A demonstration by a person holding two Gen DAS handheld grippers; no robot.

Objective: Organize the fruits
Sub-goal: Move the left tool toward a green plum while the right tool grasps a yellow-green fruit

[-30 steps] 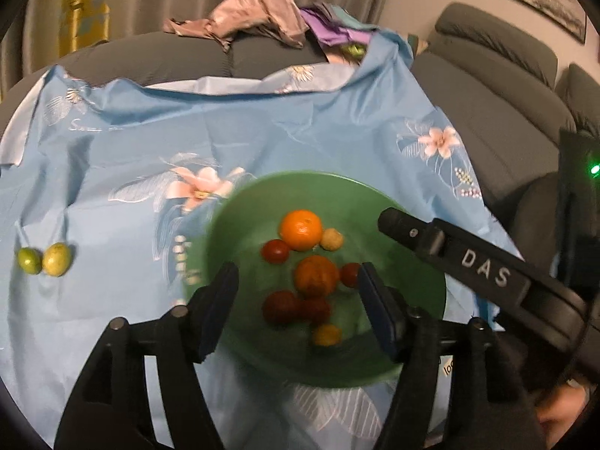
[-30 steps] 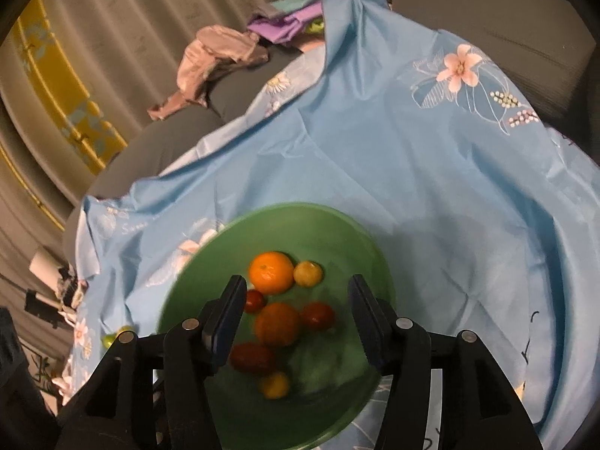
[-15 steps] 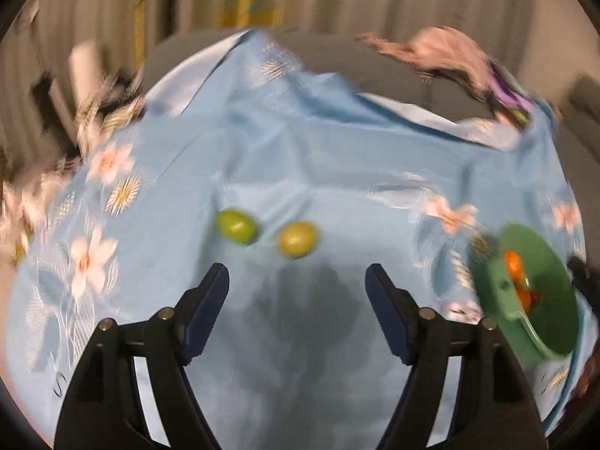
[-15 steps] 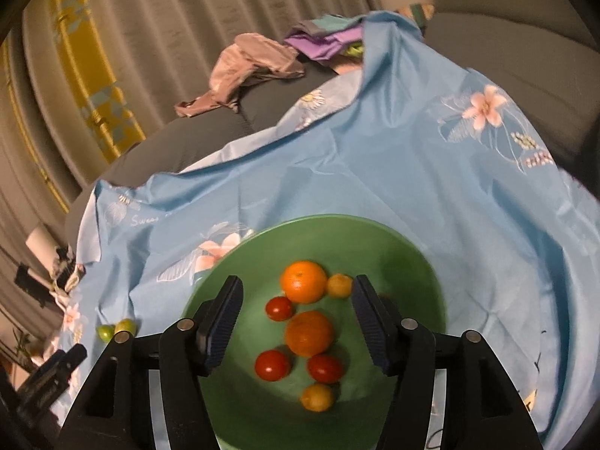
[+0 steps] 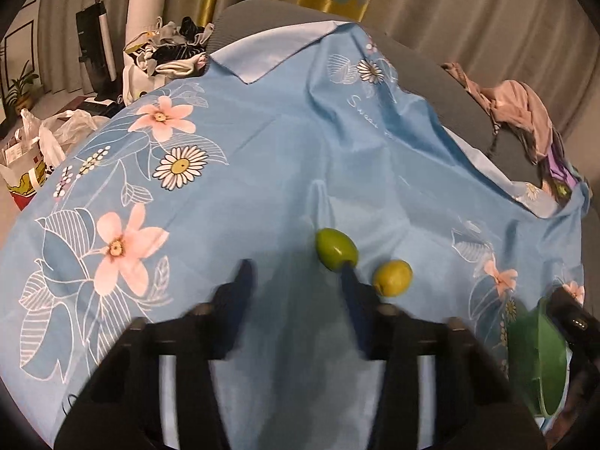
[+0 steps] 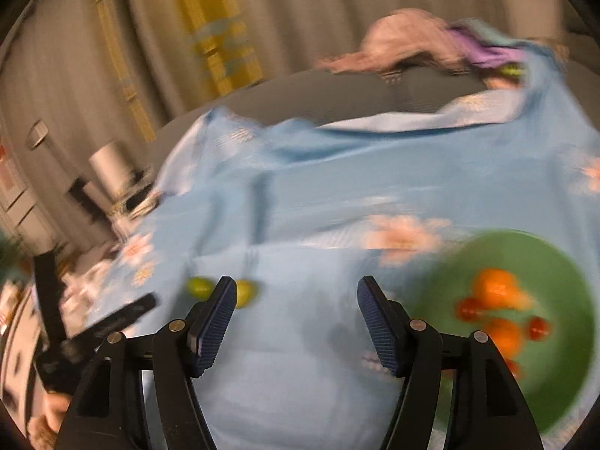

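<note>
Two small green fruits lie on the blue flowered cloth: a darker green fruit (image 5: pixel 335 249) and a yellower green fruit (image 5: pixel 392 277) to its right. My left gripper (image 5: pixel 296 273) is open and empty, just short of them; its right finger tip sits between the two. In the blurred right wrist view both green fruits (image 6: pixel 198 287) show at the left, past my open, empty right gripper (image 6: pixel 296 296). The green bowl (image 6: pixel 562 262) at the right holds oranges (image 6: pixel 495 288) and small red fruits (image 6: pixel 538 328); its rim shows in the left wrist view (image 5: pixel 547 352).
The blue cloth (image 5: pixel 262 172) covers a grey sofa (image 5: pixel 270 22). A pile of clothes (image 5: pixel 521 112) lies at the back right. Bags and clutter (image 5: pixel 165 52) stand beyond the cloth's left edge. The left gripper's body (image 6: pixel 93 333) shows at the left of the right wrist view.
My left gripper swung left from the bowl to the two green fruits and came close to them. My right gripper turned left, so the bowl slid to its right side.
</note>
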